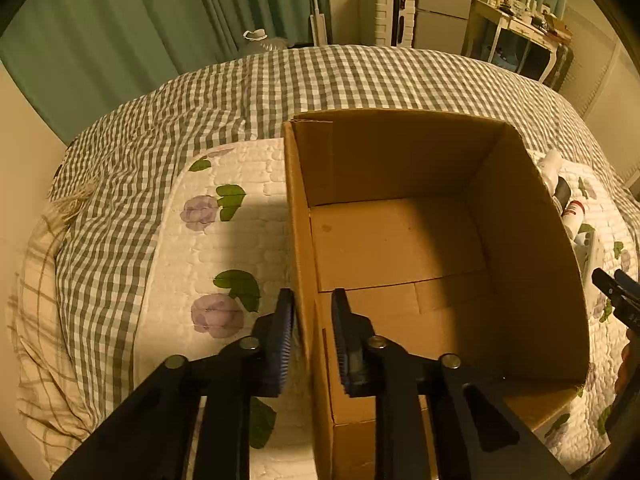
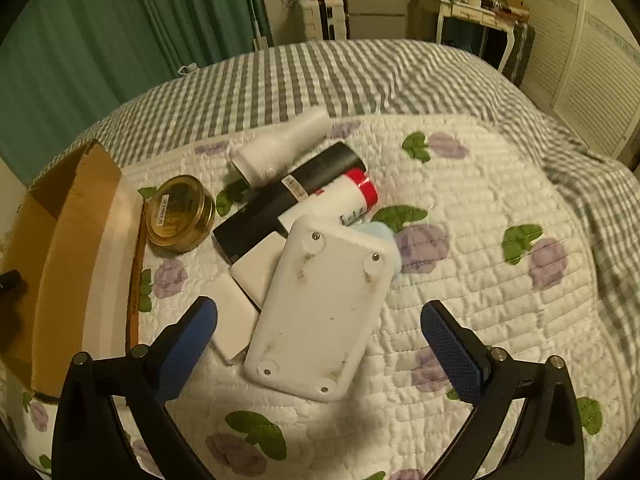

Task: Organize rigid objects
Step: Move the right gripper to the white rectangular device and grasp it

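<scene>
left hand-held gripper clamps cardboard box wall edge.

box: plain brown cardboard, matt
quilt: stitched cloth, floral print, puckered
tin: gold metal, glossy lid
white case: smooth plastic, scuffed
tong pads: blue, ribbed texture

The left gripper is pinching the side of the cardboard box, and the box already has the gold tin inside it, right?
Not quite. The left gripper does pinch the wall of the cardboard box, but the left wrist view shows nothing in the box. In the right wrist view, the gold tin lies outside it on the quilt, beside the other items.
</scene>
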`<state>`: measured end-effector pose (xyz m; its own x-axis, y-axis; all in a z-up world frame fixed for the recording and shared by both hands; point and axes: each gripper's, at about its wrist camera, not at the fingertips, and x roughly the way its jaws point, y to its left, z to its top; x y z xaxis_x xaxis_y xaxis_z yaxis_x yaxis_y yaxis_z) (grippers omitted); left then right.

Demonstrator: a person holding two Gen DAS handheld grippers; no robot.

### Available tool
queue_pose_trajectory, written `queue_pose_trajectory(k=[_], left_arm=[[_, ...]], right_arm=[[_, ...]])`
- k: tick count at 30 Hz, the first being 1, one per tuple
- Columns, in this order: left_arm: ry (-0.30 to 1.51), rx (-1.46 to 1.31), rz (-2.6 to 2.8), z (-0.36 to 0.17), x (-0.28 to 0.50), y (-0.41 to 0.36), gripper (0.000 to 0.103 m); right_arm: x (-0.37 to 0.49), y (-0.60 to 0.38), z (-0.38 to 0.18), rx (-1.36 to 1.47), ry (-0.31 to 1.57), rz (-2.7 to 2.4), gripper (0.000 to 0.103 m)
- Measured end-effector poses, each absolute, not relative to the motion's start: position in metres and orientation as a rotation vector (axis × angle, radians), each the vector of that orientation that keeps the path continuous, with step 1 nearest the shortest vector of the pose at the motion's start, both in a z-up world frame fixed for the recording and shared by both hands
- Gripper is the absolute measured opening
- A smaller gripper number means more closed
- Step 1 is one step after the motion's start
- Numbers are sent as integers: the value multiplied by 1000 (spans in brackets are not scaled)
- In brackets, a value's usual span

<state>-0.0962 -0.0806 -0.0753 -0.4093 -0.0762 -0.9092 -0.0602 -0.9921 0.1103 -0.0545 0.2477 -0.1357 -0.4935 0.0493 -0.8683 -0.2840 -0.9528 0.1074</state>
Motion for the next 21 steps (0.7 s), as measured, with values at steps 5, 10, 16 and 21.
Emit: queue_pose_trajectory(k=[5, 10, 16, 21], left_arm=[[-217, 1704, -2621, -76, -98, -82, 15], [-218, 1704, -2615, -76, -99, -83, 14], [-232, 1702, -2612, -76, -99, -82, 13], [-249, 1698, -2616, -76, -98, -82, 12]], right_arm=[[-60, 249, -144, -1488, 362, 2510, 90], [-63, 253, -154, -1525, 396, 2490, 78], [-64, 255, -163, -1545, 460, 2511, 72], [-61, 255, -161, -1530, 449, 2536, 71]])
